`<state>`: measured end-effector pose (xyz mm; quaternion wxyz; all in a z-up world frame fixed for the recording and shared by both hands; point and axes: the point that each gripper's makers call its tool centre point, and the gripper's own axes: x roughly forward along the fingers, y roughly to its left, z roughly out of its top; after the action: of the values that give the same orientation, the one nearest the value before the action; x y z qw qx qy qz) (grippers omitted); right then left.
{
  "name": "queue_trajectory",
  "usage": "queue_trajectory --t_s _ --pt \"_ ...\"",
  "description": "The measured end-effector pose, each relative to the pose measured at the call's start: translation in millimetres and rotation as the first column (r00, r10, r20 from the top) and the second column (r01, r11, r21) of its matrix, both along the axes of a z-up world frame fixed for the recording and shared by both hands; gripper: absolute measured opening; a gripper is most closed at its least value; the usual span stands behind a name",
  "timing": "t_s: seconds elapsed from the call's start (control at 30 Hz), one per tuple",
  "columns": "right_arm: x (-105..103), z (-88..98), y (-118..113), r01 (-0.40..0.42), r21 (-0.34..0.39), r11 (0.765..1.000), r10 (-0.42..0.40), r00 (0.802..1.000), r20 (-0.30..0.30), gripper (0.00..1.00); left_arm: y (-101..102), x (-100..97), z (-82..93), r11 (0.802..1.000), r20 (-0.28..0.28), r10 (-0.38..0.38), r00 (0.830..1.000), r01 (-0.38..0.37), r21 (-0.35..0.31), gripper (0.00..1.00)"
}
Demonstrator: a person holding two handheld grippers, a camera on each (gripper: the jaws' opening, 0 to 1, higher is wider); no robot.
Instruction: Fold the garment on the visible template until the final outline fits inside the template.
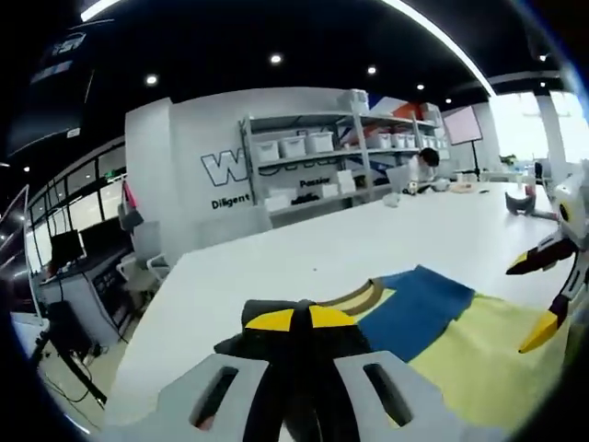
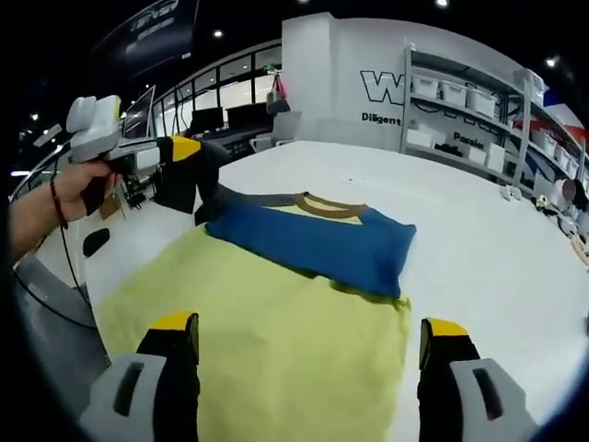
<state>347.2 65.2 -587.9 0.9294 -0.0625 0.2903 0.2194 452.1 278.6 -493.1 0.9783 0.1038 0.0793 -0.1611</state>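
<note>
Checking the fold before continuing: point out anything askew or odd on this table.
The blue sleeve is folded across the yellow shirt at a slant, not squared. The left gripper pinches the shirt's shoulder edge. No template outline is visible on the white table.

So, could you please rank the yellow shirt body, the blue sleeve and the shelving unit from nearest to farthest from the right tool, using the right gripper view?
1. Yellow shirt body, between the jaws.
2. Blue sleeve, ahead, mid-table.
3. Shelving unit, far wall, upper right.

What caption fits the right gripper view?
Left claw pinches the blue sleeve of a yellow shirt on a white table.
</note>
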Motion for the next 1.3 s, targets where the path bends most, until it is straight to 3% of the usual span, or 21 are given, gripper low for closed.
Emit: queue_trajectory --t_s 0.3,0.57,0.83,0.93,1.17,1.3 --pt "1.9 -2.1 -8.0 0.029 -0.021 0.999 -0.029 1.000 -0.003 0.99 -44.7 3.0 -29.1 0.990 -0.058 -0.112 0.992 0.117 0.083 0.00" --pt "0.5 -8.3 -6.5 0.014 -0.040 0.999 -0.015 1.000 -0.023 0.99 -75.2 3.9 -53.7 0.961 -0.104 -0.211 0.972 0.225 0.161 0.00" --pt "-1.8 -14.6 -6.5 0.008 -0.049 0.999 -0.011 0.999 -0.046 0.98 -97.8 -3.7 -85.2 0.899 -0.176 -0.313 0.934 0.351 0.264 0.00" --pt "-2.9 -16.4 -5.1 0.000 -0.057 0.998 -0.003 0.999 -0.051 0.98 -102.3 -6.0 -96.9 0.888 -0.208 -0.327 0.922 0.375 0.268 0.00" --pt "-5.4 -20.8 -5.1 -0.004 -0.062 0.998 -0.001 0.998 -0.069 0.99 -107.1 -5.2 -108.5 0.888 -0.236 -0.332 0.913 0.387 0.248 0.00" --pt "-4.5 -20.1 -4.7 -0.006 -0.066 0.998 0.002 0.998 -0.064 0.98 -105.4 -9.3 -108.7 0.901 -0.267 -0.346 0.900 0.398 0.175 0.08"
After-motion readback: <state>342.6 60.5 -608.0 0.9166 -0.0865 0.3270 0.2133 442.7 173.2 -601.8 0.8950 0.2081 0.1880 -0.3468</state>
